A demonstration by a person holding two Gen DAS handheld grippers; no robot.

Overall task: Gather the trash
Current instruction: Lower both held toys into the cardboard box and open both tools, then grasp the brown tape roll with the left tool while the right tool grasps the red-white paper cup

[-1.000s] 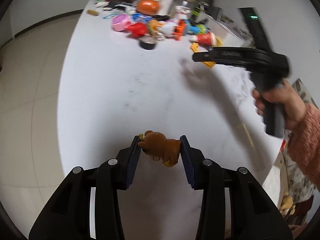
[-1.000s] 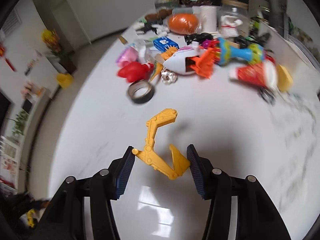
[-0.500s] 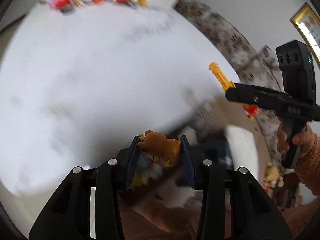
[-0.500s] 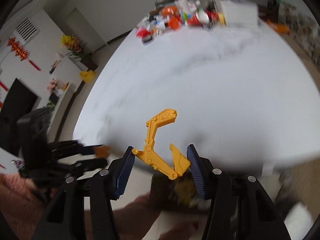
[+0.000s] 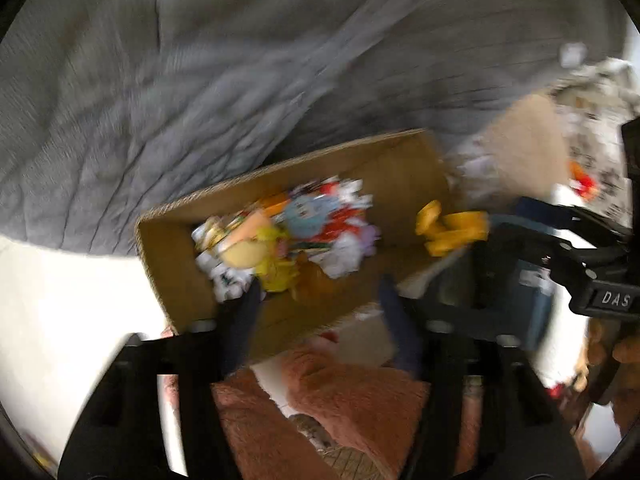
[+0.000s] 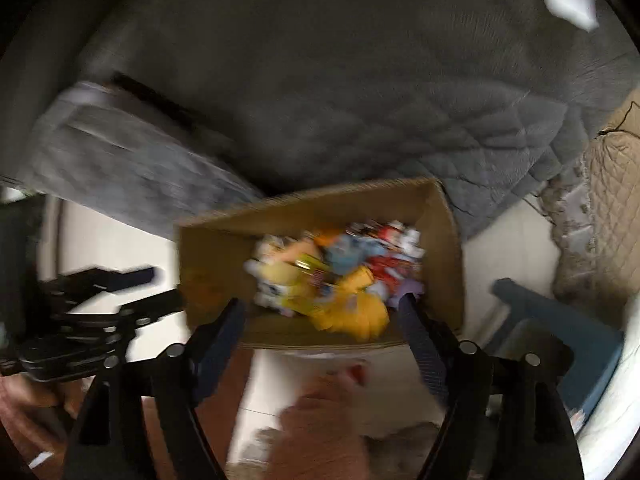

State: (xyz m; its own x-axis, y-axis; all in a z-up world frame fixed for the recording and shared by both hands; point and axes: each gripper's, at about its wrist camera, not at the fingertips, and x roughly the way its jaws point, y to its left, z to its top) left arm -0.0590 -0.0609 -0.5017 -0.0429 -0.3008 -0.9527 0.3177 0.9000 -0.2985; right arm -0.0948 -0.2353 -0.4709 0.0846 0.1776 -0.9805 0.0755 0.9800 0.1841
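Both grippers point down over a cardboard box (image 5: 404,168) of colourful trash (image 5: 288,236) beside a grey quilt (image 5: 200,80). The left gripper (image 5: 320,304) has just been opening, nothing between its jaws. The right gripper (image 6: 320,312) has just been opening too, empty. A yellow toy (image 5: 448,228) shows blurred at the box's edge.

I am looking down at a pale glossy floor (image 5: 72,320) where a grey quilted cover (image 5: 200,80) is draping over a big piece of furniture and filling most of my view. A beige quilted cushion (image 6: 612,200) is sitting to the right, with a blue stool (image 6: 560,332) standing nearby on the floor
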